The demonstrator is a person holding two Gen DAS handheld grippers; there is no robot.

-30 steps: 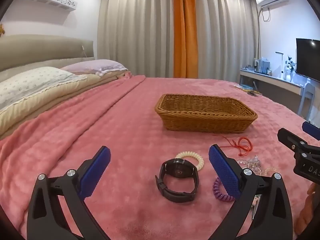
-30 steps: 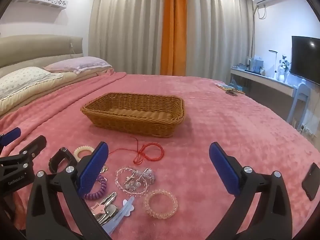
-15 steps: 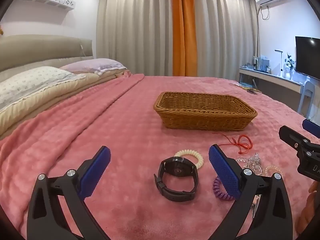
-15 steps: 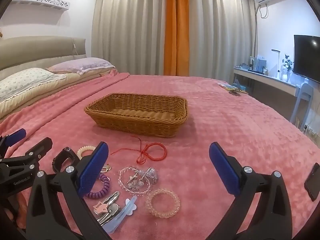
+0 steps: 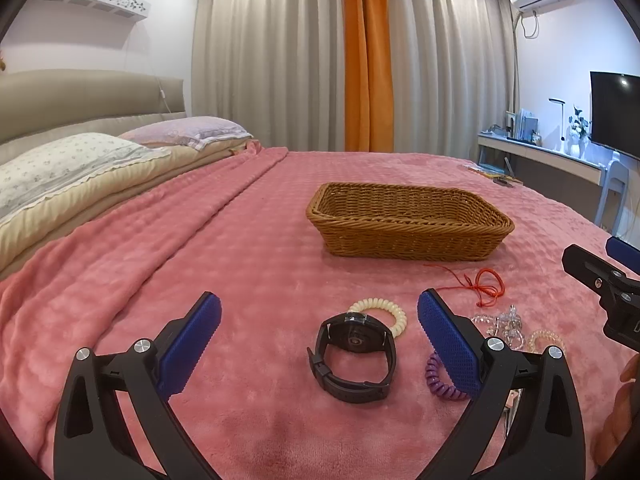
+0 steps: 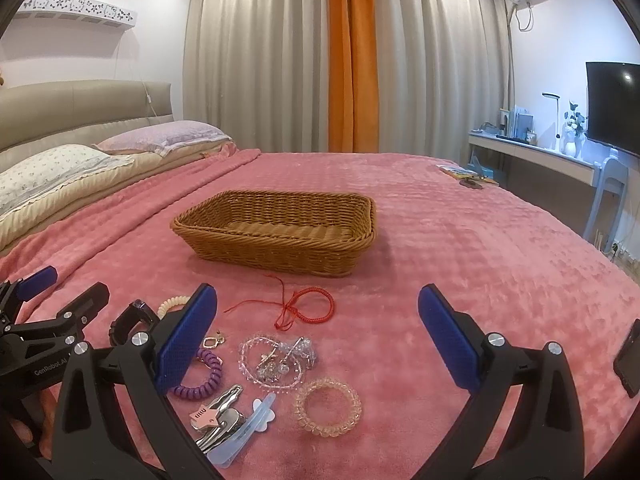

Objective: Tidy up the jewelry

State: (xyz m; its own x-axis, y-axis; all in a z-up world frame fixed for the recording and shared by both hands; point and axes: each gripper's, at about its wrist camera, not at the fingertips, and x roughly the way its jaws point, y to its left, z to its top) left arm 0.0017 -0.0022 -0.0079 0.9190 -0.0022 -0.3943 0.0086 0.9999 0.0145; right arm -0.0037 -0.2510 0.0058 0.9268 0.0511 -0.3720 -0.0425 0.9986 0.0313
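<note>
1. Only the right wrist view shows the hair clips [image 6: 224, 412] and clear bead bracelet [image 6: 328, 406]; the left wrist view gets the black watch [image 5: 354, 350] in full, lying between its fingers.
2. Everything's on a pink blanket [image 6: 460, 248]; beige curtains [image 6: 260, 56] behind.
3. Wicker basket [image 6: 276, 240] looks empty; the jewelry lies near it.
4. Left gripper [image 5: 319, 338] and right gripper [image 6: 318, 338] both gape wide, holding nothing.

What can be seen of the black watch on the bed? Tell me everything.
The black watch has a round dark face and a matte strap closed into a loop. It lies on the pink blanket, face tilted up. Its case overlaps the cream coil hair tie. It sits between the open left tongs, untouched.
</note>
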